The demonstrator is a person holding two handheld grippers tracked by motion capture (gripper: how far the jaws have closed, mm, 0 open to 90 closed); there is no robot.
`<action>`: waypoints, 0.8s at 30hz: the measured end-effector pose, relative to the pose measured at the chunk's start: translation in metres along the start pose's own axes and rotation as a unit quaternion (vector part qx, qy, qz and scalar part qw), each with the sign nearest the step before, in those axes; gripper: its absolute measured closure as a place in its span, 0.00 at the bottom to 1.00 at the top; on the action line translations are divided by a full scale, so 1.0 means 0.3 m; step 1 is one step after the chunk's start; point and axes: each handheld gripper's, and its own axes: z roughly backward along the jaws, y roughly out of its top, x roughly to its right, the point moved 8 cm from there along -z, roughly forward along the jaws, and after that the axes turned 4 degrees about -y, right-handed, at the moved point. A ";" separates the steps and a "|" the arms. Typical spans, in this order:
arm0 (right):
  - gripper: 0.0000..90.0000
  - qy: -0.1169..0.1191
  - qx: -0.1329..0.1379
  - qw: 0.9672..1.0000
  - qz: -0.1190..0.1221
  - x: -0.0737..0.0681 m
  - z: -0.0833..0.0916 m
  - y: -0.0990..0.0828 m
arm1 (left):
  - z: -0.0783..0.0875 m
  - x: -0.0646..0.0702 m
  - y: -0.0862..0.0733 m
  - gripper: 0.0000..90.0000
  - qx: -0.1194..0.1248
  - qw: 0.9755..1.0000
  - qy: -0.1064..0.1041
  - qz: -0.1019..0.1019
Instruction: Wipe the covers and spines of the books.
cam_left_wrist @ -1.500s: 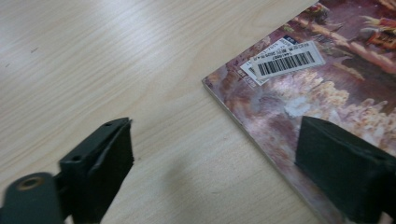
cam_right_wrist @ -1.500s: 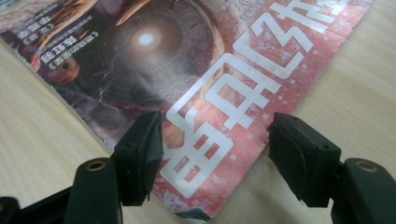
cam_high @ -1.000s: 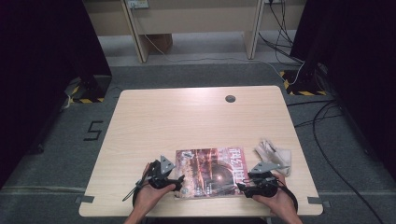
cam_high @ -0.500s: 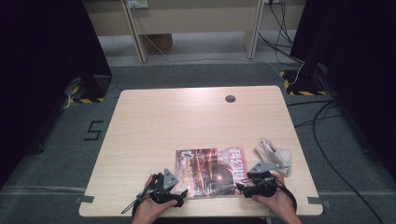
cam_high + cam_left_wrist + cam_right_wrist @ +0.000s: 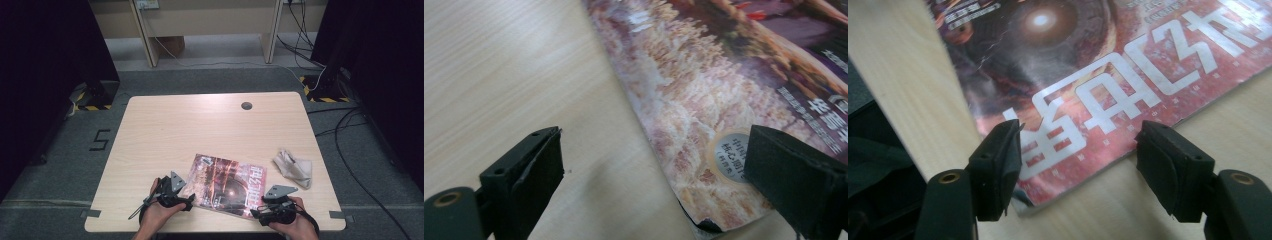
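Left gripper view cuts off the magazine (image 5: 724,90) at its frame edges.

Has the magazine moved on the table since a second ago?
Yes. The magazine has turned clockwise, its far edge no longer parallel to the table's far edge.

Magazine (image 5: 704,100): cut off by the top and right edges in the left gripper view, its cover print too blurred to read; top and right edges crop it in the right gripper view too. Crumpled cloth (image 5: 293,167): too small to identify. Forearms: cropped at the high view's bottom edge.
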 end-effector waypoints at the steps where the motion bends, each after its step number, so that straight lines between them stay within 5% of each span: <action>1: 0.43 0.004 0.001 1.000 0.000 -0.006 0.002 -0.002 | -0.008 -0.012 0.006 0.07 -0.001 1.000 0.001 0.004; 4: 0.50 0.008 0.006 1.000 0.000 -0.009 0.011 0.000 | -0.024 -0.037 0.018 0.07 -0.002 1.000 0.001 0.019; 7: 0.49 0.000 0.022 1.000 -0.003 0.008 0.022 0.020 | -0.014 -0.024 0.024 0.19 0.006 1.000 -0.002 0.014; 14: 0.49 -0.027 0.046 0.998 -0.011 0.093 0.008 0.096 | 0.041 0.067 0.029 0.17 0.035 0.999 -0.027 0.005; 20: 0.49 -0.033 0.050 0.998 -0.009 0.148 -0.060 0.180 | 0.076 0.166 0.006 0.18 0.043 0.997 -0.060 0.006; 24: 0.49 -0.034 0.050 0.998 -0.006 0.173 -0.101 0.236 | 0.075 0.190 -0.008 0.18 0.041 0.997 -0.060 0.002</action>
